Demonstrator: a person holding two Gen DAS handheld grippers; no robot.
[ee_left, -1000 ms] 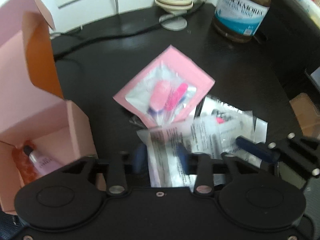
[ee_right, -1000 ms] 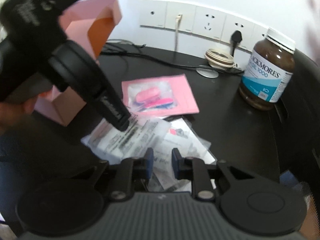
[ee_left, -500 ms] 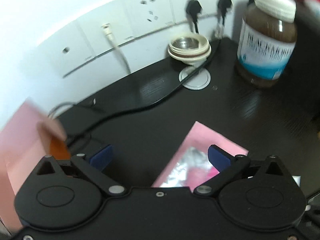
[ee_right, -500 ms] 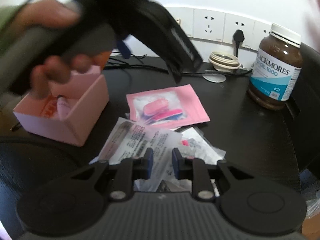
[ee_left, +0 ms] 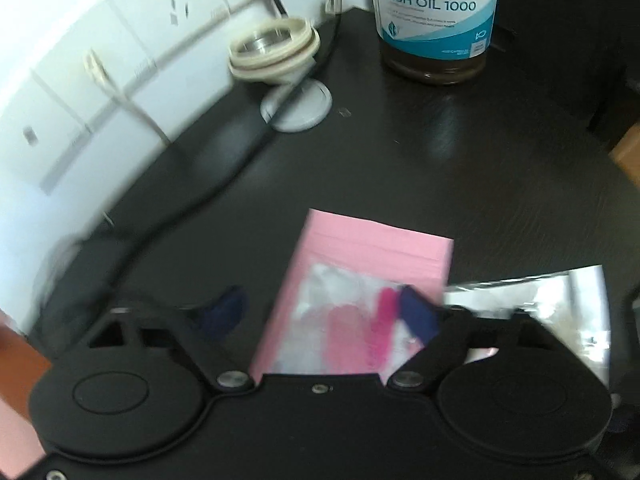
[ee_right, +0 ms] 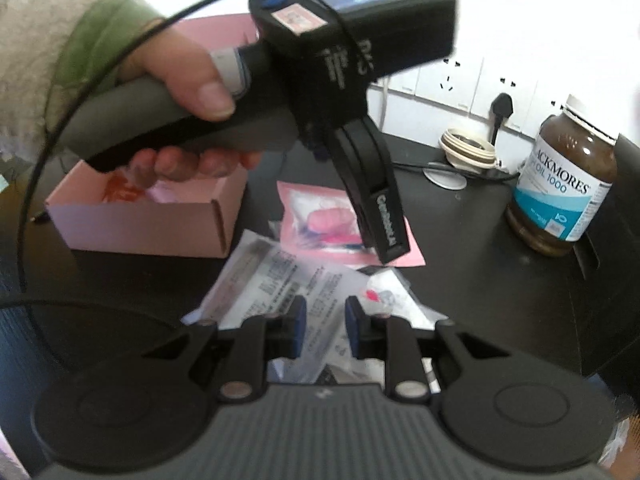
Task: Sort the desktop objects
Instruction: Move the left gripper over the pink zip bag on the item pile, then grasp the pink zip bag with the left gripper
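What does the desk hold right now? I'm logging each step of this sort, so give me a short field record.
left gripper: jaws wide open, over the pink pouch
right gripper: jaws narrowly apart, over the clear printed packets, nothing visibly clamped
pink box: open, items inside, left of the pouch
fish oil bottle: upright, far right
surface: black desk
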